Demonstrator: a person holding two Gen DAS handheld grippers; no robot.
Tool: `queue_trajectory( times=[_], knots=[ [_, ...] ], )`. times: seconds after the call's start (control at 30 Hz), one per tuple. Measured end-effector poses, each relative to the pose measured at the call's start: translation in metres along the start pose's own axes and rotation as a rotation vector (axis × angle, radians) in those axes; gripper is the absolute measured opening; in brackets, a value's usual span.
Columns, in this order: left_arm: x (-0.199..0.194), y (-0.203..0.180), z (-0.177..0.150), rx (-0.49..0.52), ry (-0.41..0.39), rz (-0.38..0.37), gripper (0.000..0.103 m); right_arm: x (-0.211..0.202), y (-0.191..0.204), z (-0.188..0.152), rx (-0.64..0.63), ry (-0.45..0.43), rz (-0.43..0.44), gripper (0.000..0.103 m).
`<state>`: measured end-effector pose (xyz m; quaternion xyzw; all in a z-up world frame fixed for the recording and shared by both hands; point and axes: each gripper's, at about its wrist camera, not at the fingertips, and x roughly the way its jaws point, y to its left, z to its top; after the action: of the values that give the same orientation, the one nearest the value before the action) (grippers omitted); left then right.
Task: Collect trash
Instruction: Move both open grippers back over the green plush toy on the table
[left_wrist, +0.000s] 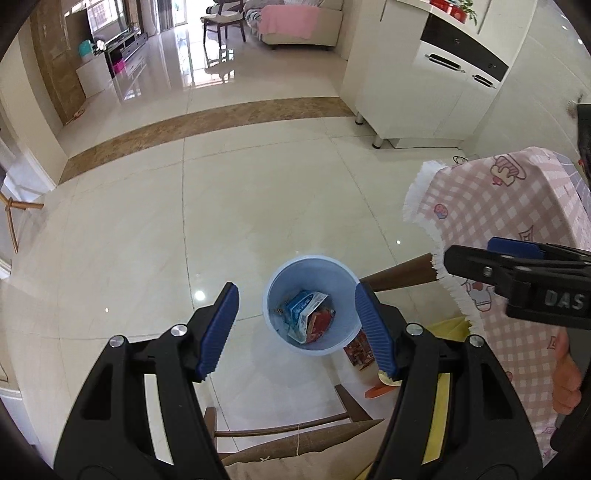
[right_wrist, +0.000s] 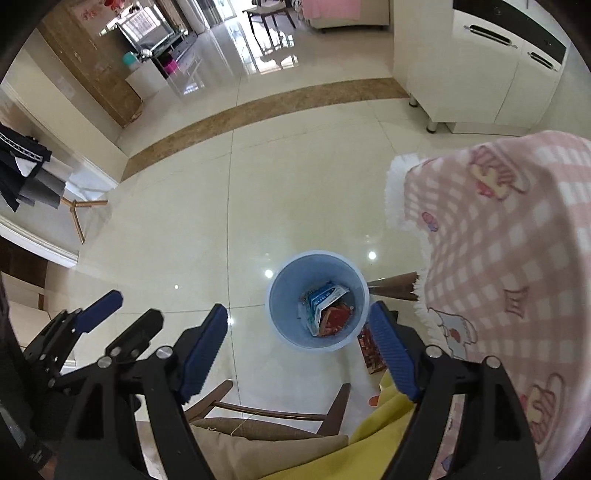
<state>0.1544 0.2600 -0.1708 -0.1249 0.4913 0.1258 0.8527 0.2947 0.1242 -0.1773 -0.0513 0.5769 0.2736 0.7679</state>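
Note:
A light blue trash bin (left_wrist: 273, 295) stands on the tiled floor and holds a blue-white packet (left_wrist: 304, 308) and a red wrapper (left_wrist: 319, 321). My left gripper (left_wrist: 297, 330) is open and empty, high above the bin. My right gripper (right_wrist: 297, 349) is open and empty, also above the bin (right_wrist: 282, 295), where the packet (right_wrist: 323, 301) and the wrapper (right_wrist: 336, 317) show. The right gripper also shows in the left wrist view (left_wrist: 491, 258), and the left gripper in the right wrist view (right_wrist: 122, 314). A red wrapper (left_wrist: 356, 349) lies on the floor beside the bin, also in the right wrist view (right_wrist: 369, 350).
A table with a pink checked cloth (left_wrist: 517, 229) is at the right, next to the bin. A wooden chair (left_wrist: 295, 439) with a cushion and a yellow cloth (right_wrist: 373, 432) sit below the grippers. An orange scrap (left_wrist: 376, 391) lies on the floor. A white cabinet (left_wrist: 424, 81) stands at the back right.

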Motion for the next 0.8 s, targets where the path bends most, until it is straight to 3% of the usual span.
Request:
queue_trajectory(
  times=[0.27,0.4,0.8],
  knots=[
    [-0.023,-0.038,0.012,0.064,-0.061,-0.03,0.067,-0.058,-0.03,-0.01,0.035,-0.093,0.011,0.078],
    [-0.036,-0.061,0.016,0.091,-0.094,-0.056,0.068,-0.085,-0.054,-0.015,0.112,-0.118,0.033,0.078],
    [-0.067,-0.16,0.014,0.262,-0.147,-0.175,0.074,-0.154,-0.146,-0.071,0.256,-0.244,-0.073,0.078]
  ],
)
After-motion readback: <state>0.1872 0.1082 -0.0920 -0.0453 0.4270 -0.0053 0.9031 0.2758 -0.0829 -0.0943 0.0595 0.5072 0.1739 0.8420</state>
